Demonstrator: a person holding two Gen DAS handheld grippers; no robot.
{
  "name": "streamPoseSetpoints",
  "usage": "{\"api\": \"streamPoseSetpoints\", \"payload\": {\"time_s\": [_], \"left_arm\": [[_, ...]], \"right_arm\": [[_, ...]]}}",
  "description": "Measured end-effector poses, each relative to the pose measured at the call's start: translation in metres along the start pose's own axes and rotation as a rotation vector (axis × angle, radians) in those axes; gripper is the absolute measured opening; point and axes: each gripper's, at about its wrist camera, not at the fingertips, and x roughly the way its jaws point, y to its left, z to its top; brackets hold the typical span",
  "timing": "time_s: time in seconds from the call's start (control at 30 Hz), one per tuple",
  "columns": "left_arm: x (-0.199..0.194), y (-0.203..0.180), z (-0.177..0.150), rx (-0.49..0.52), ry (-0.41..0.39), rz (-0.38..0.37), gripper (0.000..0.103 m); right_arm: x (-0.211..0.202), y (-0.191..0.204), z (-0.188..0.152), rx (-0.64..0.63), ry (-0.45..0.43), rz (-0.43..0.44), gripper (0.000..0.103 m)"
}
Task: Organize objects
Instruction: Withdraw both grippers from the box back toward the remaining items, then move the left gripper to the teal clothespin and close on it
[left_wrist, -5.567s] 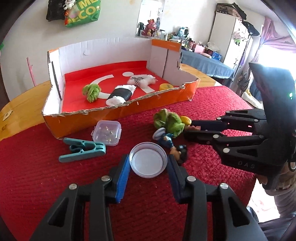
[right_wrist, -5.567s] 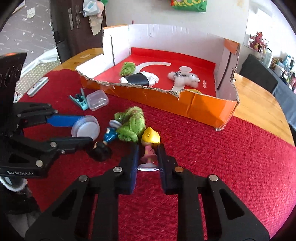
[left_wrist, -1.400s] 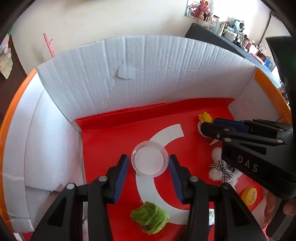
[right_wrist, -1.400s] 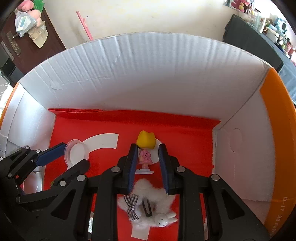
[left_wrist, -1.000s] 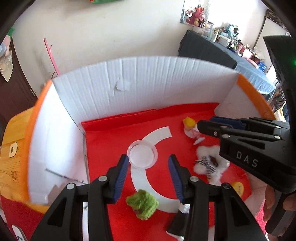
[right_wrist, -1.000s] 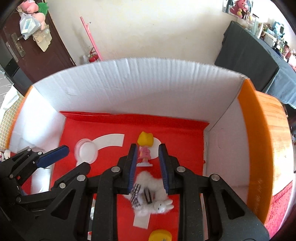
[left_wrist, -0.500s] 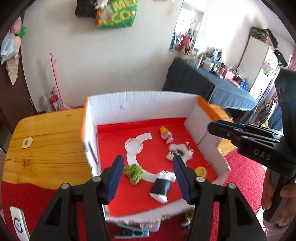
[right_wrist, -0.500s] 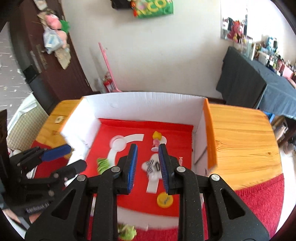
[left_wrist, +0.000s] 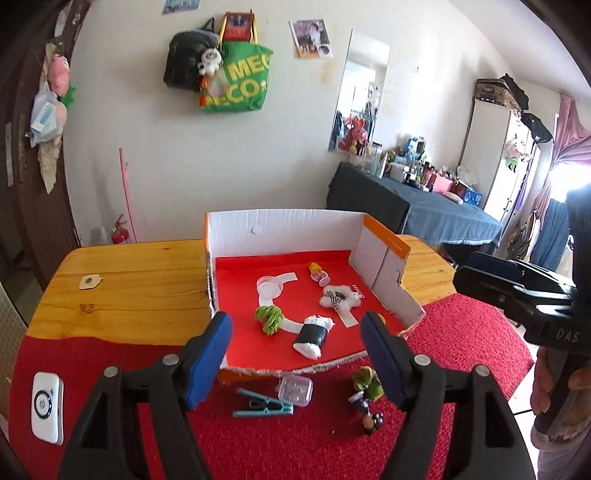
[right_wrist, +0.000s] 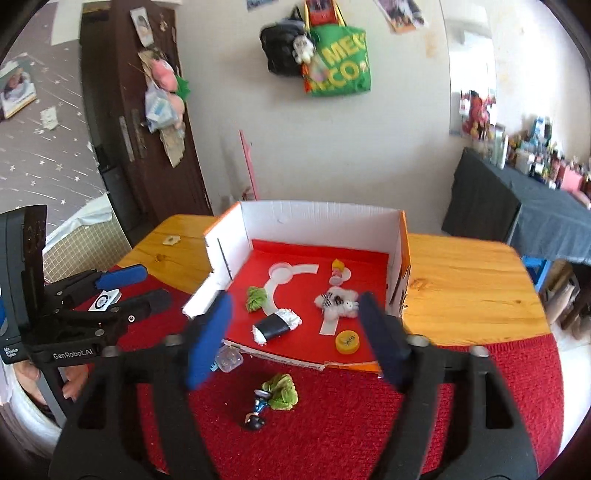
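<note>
Left gripper (left_wrist: 297, 356) and right gripper (right_wrist: 295, 338) just opening, jaws wide, empty, above cardboard box (left_wrist: 384, 254) of toys.

You had the lid (left_wrist: 269, 287) and doll (left_wrist: 317, 273) lying in the box (left_wrist: 280, 230) on the table (left_wrist: 140, 280), with the clip (left_wrist: 264, 405) and case (left_wrist: 294, 390) just before it.

A yellow cap (right_wrist: 347, 341) shows in the right view; in the left view a finger (left_wrist: 384, 354) covers nearly all of it. The right fingers (right_wrist: 208, 341) are motion-blurred. The clear box (right_wrist: 228, 360) is partly hidden. Print on the green bag (left_wrist: 236, 83) is cut off by folds.
</note>
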Motion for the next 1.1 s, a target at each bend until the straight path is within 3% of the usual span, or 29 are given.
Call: {"api": "streamPoseSetpoints", "payload": {"time_s": [0.17, 0.3, 0.5, 0.77, 1.1], "left_arm": [[-0.017, -0.004, -0.019, -0.006, -0.043, 0.009, 0.086], [-0.026, -0.009, -0.037, 0.008, -0.086, 0.087, 0.098], [-0.027, -0.017, -0.061, 0.038, -0.107, 0.128, 0.103], [-0.008, -0.012, -0.094, -0.017, -0.028, 0.096, 0.103], [0.024, -0.001, -0.113, -0.082, 0.104, 0.122, 0.103]], "right_arm": [[-0.016, 0.008, -0.026, 0.003, -0.057, -0.022, 0.072], [-0.022, 0.016, -0.054, -0.003, -0.098, -0.061, 0.075], [-0.013, 0.019, -0.094, 0.046, -0.098, -0.054, 0.080], [0.009, 0.017, -0.131, 0.073, -0.040, -0.087, 0.080], [0.027, 0.020, -0.143, 0.087, 0.027, -0.062, 0.080]]}}
